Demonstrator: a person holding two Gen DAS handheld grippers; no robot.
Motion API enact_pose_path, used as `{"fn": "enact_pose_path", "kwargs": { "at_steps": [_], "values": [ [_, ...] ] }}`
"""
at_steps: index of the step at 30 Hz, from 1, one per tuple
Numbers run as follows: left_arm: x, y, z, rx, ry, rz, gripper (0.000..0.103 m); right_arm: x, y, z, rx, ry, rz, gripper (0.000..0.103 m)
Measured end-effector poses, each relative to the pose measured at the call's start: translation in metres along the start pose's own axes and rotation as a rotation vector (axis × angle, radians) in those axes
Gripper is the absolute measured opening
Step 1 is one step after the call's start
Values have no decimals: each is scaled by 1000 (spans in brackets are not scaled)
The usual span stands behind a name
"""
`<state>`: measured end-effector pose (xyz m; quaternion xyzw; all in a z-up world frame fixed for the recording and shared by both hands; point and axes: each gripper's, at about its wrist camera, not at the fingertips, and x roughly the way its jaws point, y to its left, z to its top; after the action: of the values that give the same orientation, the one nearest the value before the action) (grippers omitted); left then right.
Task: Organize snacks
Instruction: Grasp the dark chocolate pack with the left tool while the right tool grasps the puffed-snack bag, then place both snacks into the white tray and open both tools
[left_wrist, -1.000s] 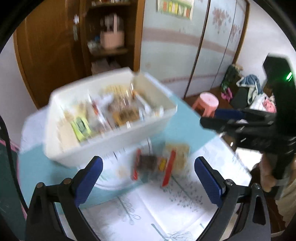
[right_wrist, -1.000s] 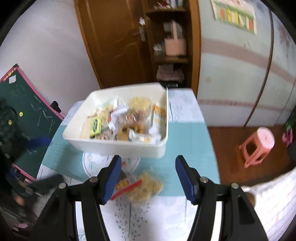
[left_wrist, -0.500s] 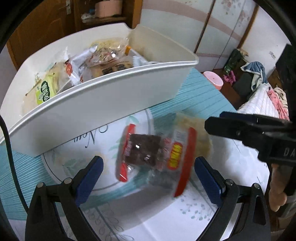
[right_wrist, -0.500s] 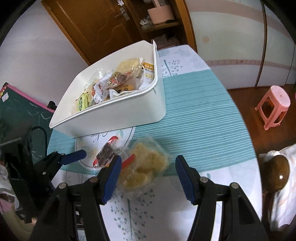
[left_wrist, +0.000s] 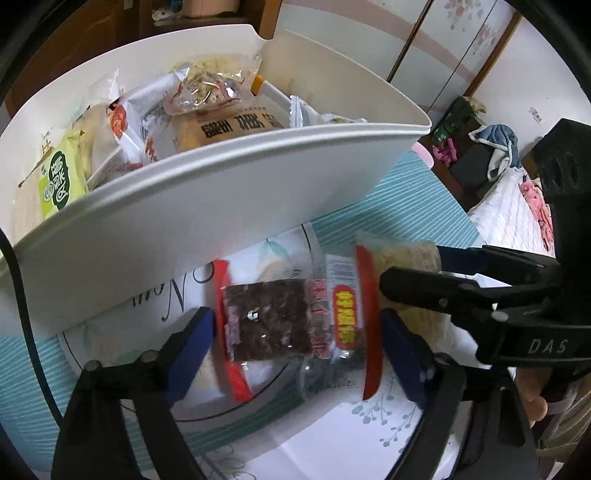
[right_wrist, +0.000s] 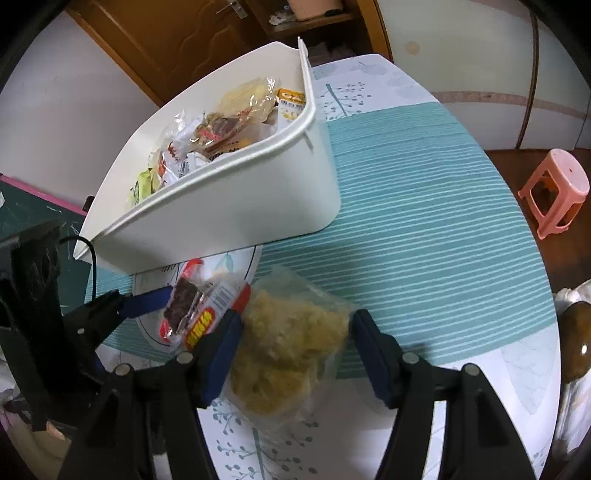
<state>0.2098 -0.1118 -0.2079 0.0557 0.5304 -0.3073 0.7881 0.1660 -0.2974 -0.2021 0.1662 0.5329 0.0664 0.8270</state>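
Both grippers lowered onto table snacks, white bin (left_wrist: 229, 206) full of snack packets (left_wrist: 221, 125)

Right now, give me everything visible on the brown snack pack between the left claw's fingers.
The brown pack is a clear plastic wrapper with red sealed ends, holding a dark brown slab. It lies flat on the table, just in front of the white bin, overlapping a red-labelled pack beside it. The left claw straddles both packs, its jaws just closing; contact isn't clear.
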Motion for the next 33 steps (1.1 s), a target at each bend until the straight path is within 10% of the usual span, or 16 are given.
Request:
{"fn": "enact_pose_path", "kwargs": {
  "at_steps": [7,26,33],
  "values": [
    [-4,0,0,12,-29,45,41,3,3,1,-13,-2,-12,64],
    [-41,13,-26,-117,-104,143,38,19,44,-18,-205,-32,-225,81],
    [-66,13,-47,-128,-116,149,38,15,48,-22,-173,-37,-222,60]
  ]
}}
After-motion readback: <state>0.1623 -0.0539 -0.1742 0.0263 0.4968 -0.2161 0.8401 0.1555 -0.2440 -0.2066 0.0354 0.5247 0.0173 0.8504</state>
